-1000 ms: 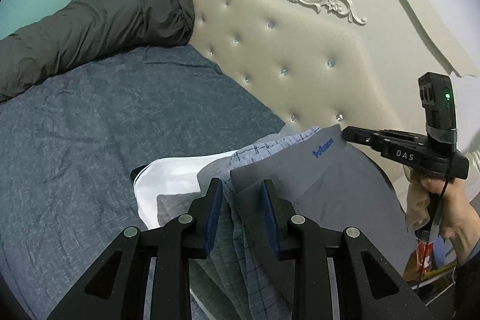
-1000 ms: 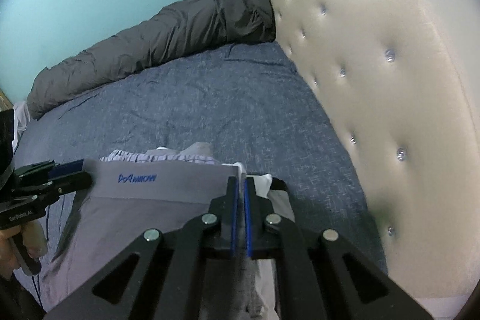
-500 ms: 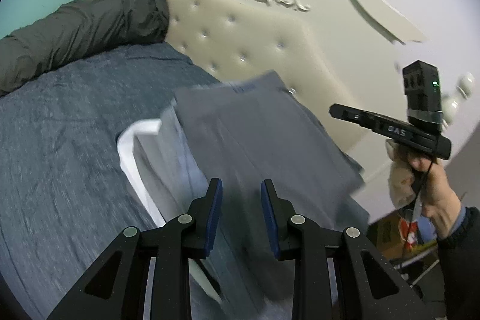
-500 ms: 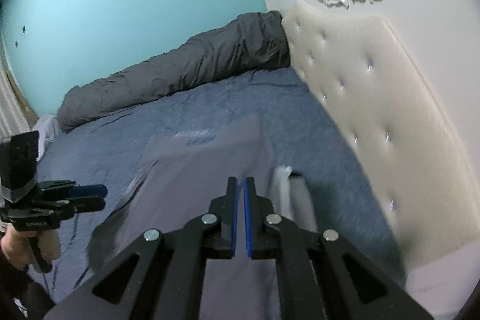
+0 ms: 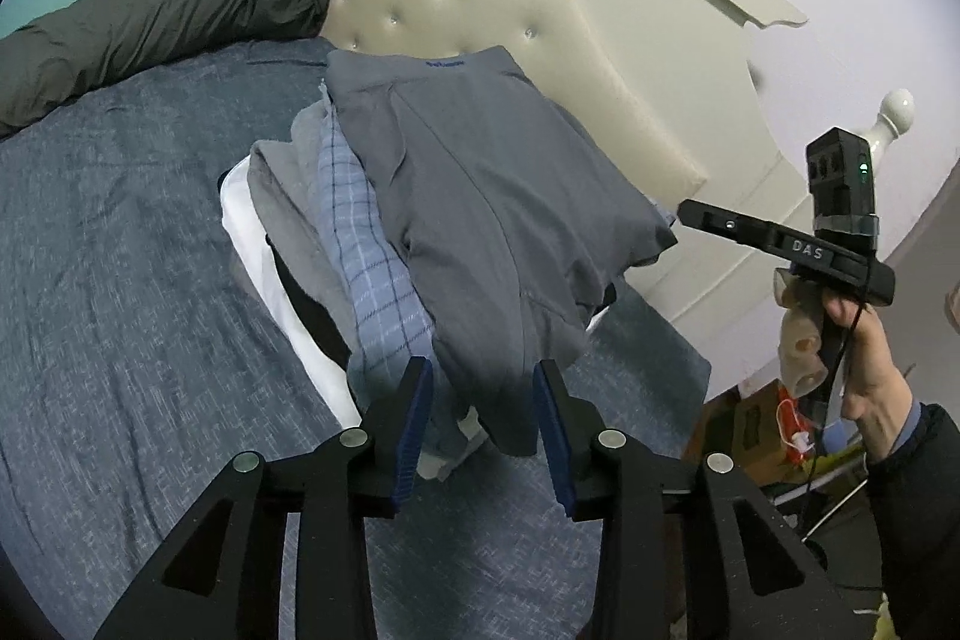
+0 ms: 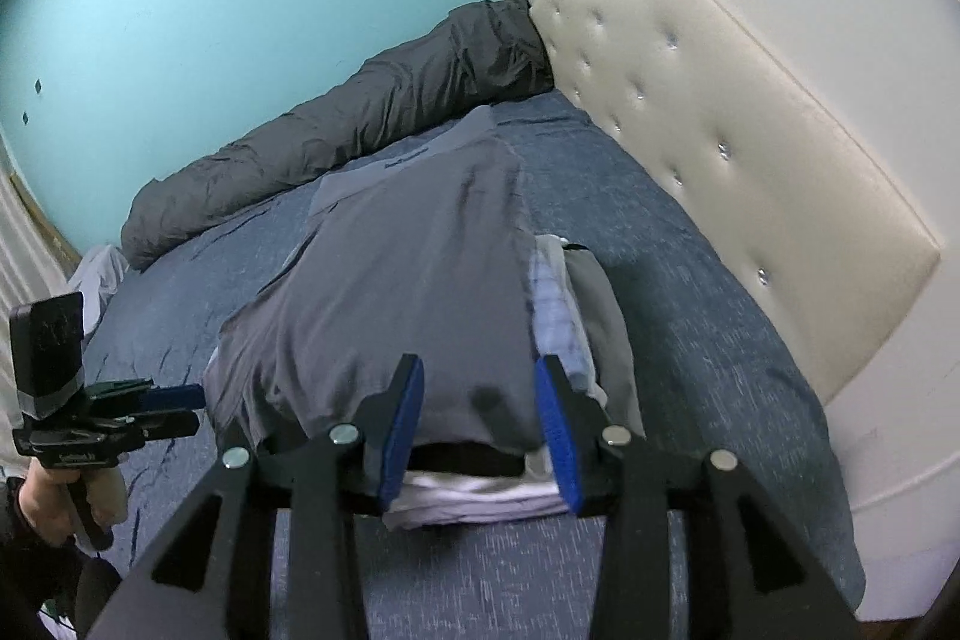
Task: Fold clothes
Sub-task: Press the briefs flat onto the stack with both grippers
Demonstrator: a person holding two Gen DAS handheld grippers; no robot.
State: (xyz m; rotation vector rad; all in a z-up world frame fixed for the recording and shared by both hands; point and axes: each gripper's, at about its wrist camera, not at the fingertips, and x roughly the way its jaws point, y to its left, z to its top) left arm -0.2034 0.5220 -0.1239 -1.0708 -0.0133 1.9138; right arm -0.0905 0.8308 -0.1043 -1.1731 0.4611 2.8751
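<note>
Shorts [image 5: 492, 196] of soft, light grey cloth lie limp on the pile; hold them at the hem corners. Left gripper [image 5: 483, 424] and right gripper [image 6: 480, 424] are opening, gripping nothing.

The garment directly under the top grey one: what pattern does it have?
Blue with a checked pattern, clearest in the left wrist view.

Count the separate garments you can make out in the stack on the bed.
5 at least: grey shorts on top, blue checked cloth under them, light grey garment next, black piece, white garment at the bottom. More may be hidden.
</note>
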